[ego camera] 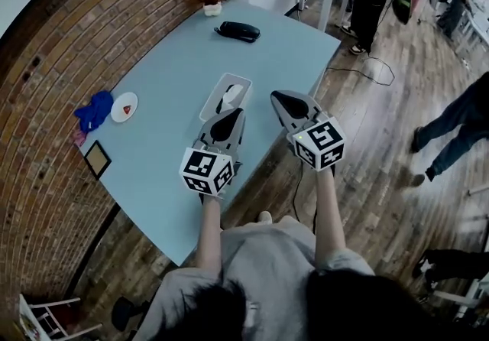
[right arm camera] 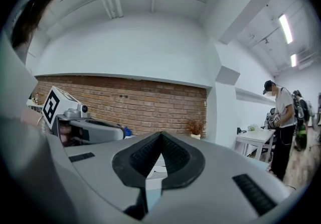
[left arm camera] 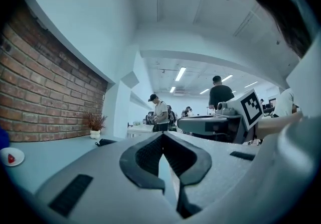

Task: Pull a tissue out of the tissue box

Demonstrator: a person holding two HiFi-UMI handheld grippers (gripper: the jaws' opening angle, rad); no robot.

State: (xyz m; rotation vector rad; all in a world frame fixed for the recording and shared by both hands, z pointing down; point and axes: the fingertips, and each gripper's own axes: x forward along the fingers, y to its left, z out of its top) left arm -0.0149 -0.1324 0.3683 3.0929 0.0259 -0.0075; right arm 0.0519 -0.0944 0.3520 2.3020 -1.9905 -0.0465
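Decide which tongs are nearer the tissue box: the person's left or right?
Left. The left tongs point at the near end of the tissue box, close by; the right tongs are off to its right, farther away.

Open tabletop (ego camera: 172, 64) lies all around tissue box (ego camera: 214, 96).

Rough brick wall (ego camera: 46, 64), smooth matt table (ego camera: 176, 64), wood floor (ego camera: 397, 179), paper tissue (ego camera: 232, 92)

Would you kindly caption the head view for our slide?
Left gripper and right gripper, both shut, held level near the tissue box on the blue table, tissue poking up.
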